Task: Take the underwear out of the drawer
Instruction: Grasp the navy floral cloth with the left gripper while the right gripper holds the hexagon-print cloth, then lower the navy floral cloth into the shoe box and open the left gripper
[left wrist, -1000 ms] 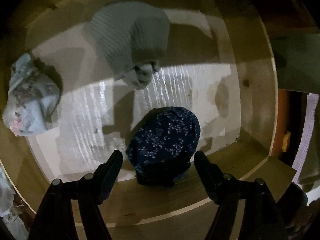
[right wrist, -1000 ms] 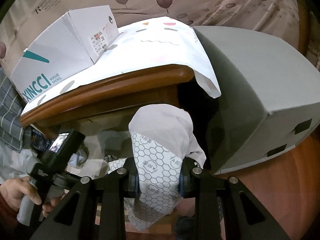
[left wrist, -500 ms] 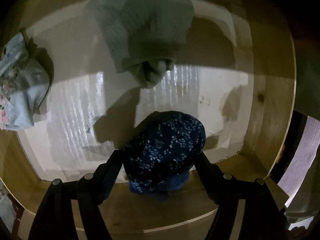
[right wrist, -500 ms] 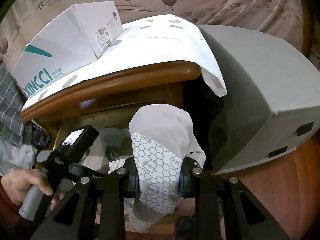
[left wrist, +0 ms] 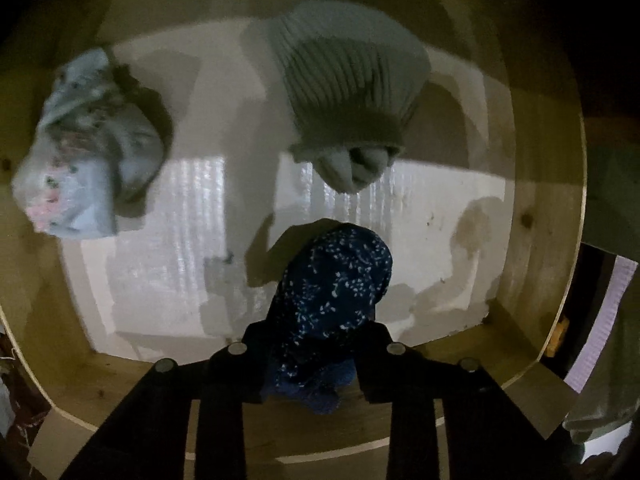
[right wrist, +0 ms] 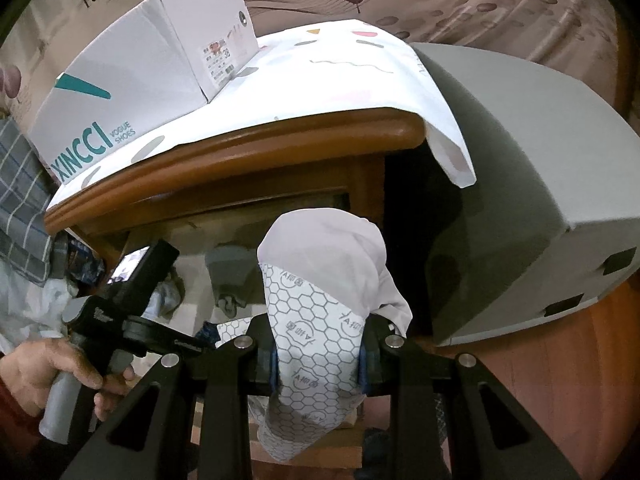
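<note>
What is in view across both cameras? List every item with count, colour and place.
dark blue floral underwear: 1, navy with white specks, near end of drawer, between the closing left jaws
grey ribbed garment: 1, grey, far part of drawer
light blue floral garment: 1, pale blue and pink, drawer's left side
drawer: 1, pale wood, white liner
white underwear: 1, white with hexagon print, in right gripper
shoe box: 1, white, on cabinet top
grey case: 1, right of cabinet
left gripper: black
right gripper: black
hand: holding left gripper's handle
</note>
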Tool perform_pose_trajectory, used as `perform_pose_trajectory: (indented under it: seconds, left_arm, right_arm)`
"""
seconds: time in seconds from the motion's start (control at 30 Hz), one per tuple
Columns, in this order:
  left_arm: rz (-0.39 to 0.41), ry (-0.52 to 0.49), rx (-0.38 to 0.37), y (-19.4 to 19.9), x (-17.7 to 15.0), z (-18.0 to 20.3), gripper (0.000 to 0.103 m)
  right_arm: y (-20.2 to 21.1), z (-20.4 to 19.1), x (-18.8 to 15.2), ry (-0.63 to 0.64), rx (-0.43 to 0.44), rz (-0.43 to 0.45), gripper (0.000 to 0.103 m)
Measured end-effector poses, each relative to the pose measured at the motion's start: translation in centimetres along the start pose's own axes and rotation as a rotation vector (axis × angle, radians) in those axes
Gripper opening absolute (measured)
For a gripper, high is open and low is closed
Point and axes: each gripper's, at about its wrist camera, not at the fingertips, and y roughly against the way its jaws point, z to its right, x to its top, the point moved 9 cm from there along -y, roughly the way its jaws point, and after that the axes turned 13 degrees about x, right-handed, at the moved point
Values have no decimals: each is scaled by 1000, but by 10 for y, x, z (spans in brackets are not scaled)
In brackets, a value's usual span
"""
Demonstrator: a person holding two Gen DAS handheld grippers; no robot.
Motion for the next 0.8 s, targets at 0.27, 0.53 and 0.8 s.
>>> perform_pose_trajectory:
  seconds: [0.27, 0.53, 0.8]
  left_arm:
    - [94, 21, 10, 30, -13, -35, 30]
    - [213, 8, 69, 68, -26, -75, 30]
    - [347, 14, 145, 102, -37, -54, 30]
  right_arm:
    - [-5, -4, 0, 17, -2, -11, 25]
    - [-11, -9, -3, 52, -15, -25, 25]
    - [-20, -13, -5, 76, -23, -48, 25]
